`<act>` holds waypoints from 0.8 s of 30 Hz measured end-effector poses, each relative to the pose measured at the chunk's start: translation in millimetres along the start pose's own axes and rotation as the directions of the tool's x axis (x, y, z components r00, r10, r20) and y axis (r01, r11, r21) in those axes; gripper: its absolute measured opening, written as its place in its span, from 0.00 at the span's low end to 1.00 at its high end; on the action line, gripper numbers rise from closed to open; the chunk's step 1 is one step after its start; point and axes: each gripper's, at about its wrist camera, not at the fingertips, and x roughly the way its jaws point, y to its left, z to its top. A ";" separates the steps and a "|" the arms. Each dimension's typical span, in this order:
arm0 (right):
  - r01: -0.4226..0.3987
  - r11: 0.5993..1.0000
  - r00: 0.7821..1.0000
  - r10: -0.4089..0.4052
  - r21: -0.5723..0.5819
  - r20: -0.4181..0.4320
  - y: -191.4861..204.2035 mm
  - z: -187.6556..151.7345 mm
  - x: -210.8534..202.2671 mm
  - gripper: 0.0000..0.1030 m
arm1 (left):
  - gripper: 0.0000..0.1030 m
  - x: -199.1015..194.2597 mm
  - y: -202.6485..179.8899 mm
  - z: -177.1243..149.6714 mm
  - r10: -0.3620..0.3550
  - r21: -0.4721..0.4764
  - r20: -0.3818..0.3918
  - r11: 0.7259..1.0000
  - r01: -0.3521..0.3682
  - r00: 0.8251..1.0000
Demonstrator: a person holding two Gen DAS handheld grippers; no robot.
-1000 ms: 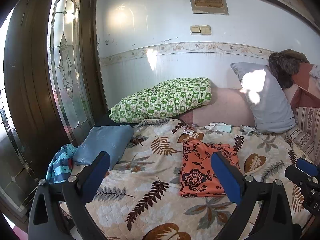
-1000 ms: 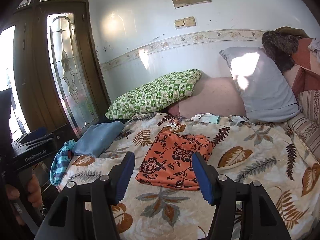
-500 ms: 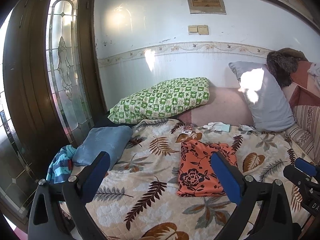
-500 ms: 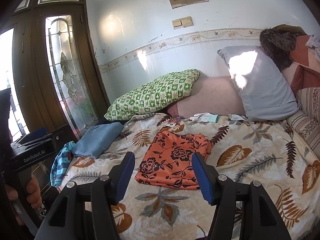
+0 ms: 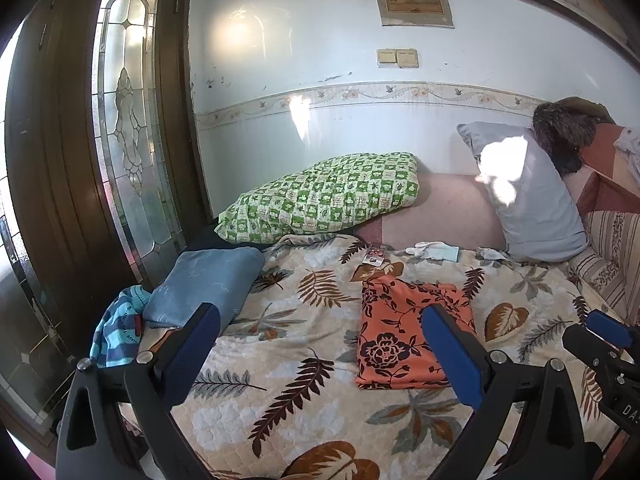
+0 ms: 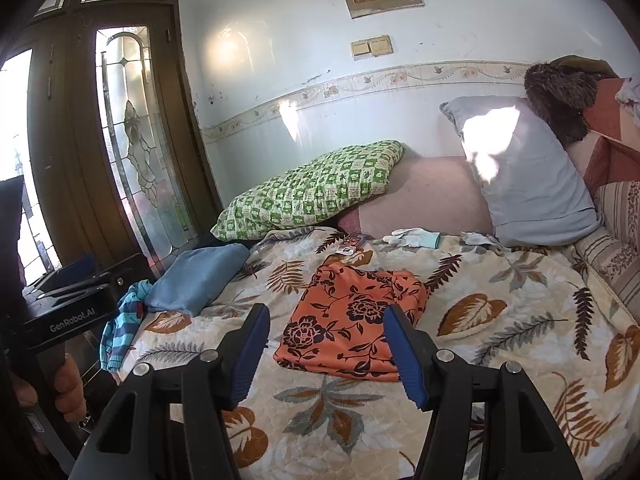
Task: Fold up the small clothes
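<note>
An orange floral garment [image 5: 404, 336] lies folded flat in the middle of the leaf-print bed cover [image 5: 288, 344]; it also shows in the right wrist view [image 6: 352, 320]. My left gripper [image 5: 320, 336] is open and empty, held above the bed's near edge, short of the garment. My right gripper [image 6: 326, 340] is open and empty, held back from the garment's near edge. A crumpled blue striped garment [image 5: 118, 328] lies at the bed's left edge, also seen in the right wrist view [image 6: 120, 320].
A folded blue cloth [image 5: 200, 284] lies at the left. A green checked pillow [image 5: 324, 200] and a grey pillow [image 5: 528, 196] lean at the back. White gloves [image 5: 436, 250] and a small packet [image 5: 374, 256] lie near the pillows. A wooden glass door [image 5: 100, 160] stands left.
Both grippers have drifted slightly back and up from the bed; the garment stays put. Both stay open.
</note>
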 end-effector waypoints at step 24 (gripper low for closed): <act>-0.014 0.999 0.999 0.013 -0.045 -0.038 13.8 -5.4 11.2 0.61 | 0.98 8.3 10.8 -7.8 -0.036 -0.020 -0.034 0.999 0.036 0.999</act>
